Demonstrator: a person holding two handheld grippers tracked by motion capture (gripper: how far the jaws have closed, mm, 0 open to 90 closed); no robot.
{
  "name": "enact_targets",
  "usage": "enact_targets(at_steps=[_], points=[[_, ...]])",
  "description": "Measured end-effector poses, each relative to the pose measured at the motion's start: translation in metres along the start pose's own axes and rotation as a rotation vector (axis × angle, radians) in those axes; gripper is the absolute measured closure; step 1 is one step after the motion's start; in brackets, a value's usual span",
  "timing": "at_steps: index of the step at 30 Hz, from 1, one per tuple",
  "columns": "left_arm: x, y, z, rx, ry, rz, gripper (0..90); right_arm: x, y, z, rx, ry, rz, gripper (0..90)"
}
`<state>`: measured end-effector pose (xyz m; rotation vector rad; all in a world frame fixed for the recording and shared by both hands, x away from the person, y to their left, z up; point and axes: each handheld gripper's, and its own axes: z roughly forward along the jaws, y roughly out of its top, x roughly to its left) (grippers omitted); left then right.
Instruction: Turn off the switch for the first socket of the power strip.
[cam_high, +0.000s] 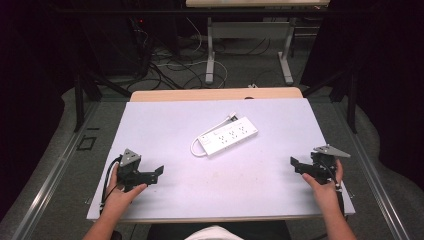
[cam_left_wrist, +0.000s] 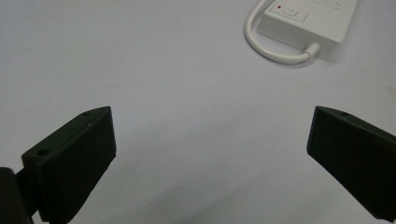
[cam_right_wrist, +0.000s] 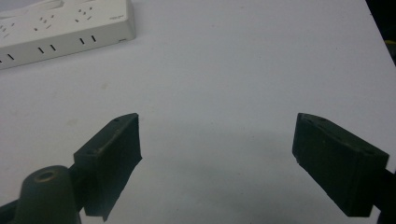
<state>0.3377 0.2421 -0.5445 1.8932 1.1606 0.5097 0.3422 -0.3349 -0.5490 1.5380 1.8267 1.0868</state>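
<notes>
With both pairs of jaws spread and empty, I should bring the left gripper (cam_high: 159, 172) and right gripper (cam_high: 294, 163) squarely toward the power strip (cam_high: 228, 136) on the desk (cam_high: 165, 125).

The power strip (cam_high: 227, 136) is lying on the table (cam_high: 165, 125), well apart from both grippers and between them, farther from the person. It is sitting ahead and to the right of the left gripper (cam_high: 159, 172), and ahead and to the left of the right gripper (cam_high: 295, 164). Its cord (cam_high: 194, 148) is looping off the end nearer the left gripper.
</notes>
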Motion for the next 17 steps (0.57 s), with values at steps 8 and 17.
enact_targets(at_steps=[8, 17], points=[[0.0001, 0.0003, -0.001, 0.01, -0.006, -0.004, 1.1, 0.0002, -0.0012, 0.0027, 0.024, 0.0, -0.017, 14.6], [0.0009, 0.0006, -0.0006, 0.015, -0.005, 0.005, 1.1, 0.003, -0.0014, 0.0033, 0.029, 0.006, -0.023, 14.7]])
